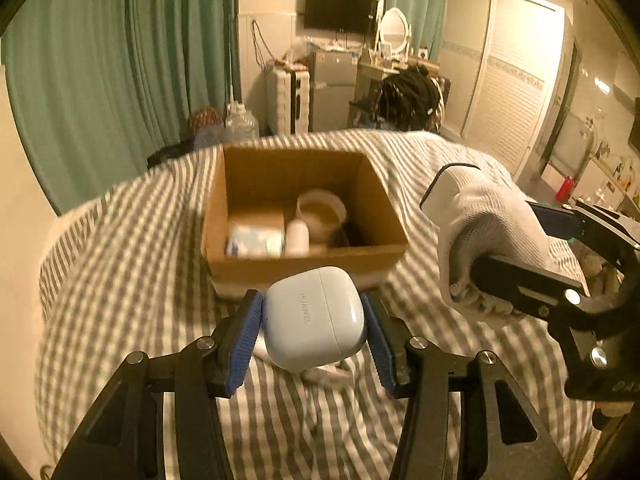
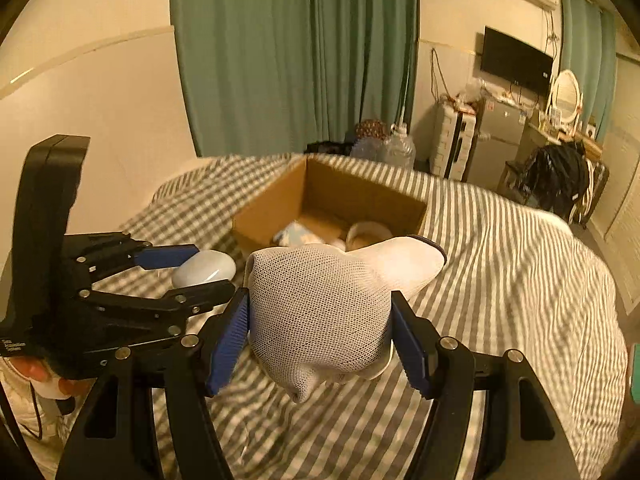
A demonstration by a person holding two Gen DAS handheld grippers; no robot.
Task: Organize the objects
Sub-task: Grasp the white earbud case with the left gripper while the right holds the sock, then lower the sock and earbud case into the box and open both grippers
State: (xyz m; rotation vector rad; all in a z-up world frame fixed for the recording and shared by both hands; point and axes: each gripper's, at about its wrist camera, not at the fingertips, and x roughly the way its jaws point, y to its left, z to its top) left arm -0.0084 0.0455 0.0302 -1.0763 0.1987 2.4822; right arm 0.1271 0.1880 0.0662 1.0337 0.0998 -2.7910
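With several items already lying in the box at centre frame, the left gripper is pinching an earbud case and the right gripper a sock, both lower centre, awaiting boxing.

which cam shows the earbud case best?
Left wrist. The earbud case sits centred and close between the left gripper's blue pads, lid seam and lettering visible. The right wrist view shows only a sliver of it from the side, partly hidden behind that gripper's fingers.
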